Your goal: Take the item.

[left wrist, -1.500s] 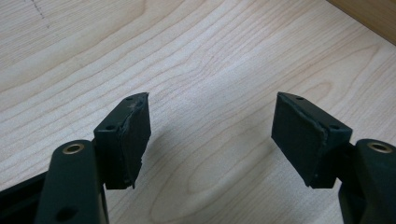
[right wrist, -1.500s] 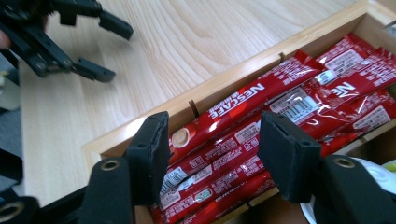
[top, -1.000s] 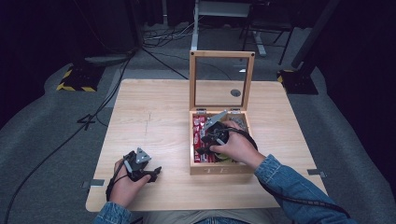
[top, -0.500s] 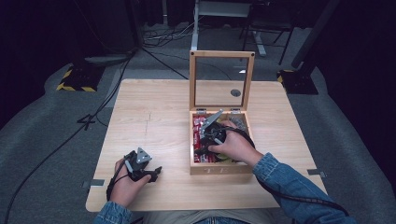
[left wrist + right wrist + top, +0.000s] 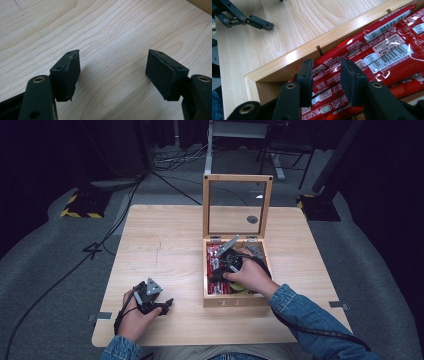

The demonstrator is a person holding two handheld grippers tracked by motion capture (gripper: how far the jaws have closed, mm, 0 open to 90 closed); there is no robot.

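A wooden box [image 5: 235, 301] stands open at the table's middle right, its glass lid [image 5: 206, 205] upright. Red packets [image 5: 216, 265] fill its left compartment. My right gripper [image 5: 216, 276] reaches down into that compartment. In the right gripper view its jaws [image 5: 327, 72] have just been closing. They stand a narrow gap apart just over the red packets [image 5: 387, 50], and I see no pad pressing on one. My left gripper [image 5: 167, 304] rests on the table near the front left. It is open [image 5: 113, 67], with bare wood between its pads.
The box's wooden wall [image 5: 294, 60] runs close along the right gripper's left jaw. Grey items [image 5: 255, 251] lie in the box's right compartment, and something yellow [image 5: 241, 288] shows under the right hand. Cables trail from both grippers off the front edge.
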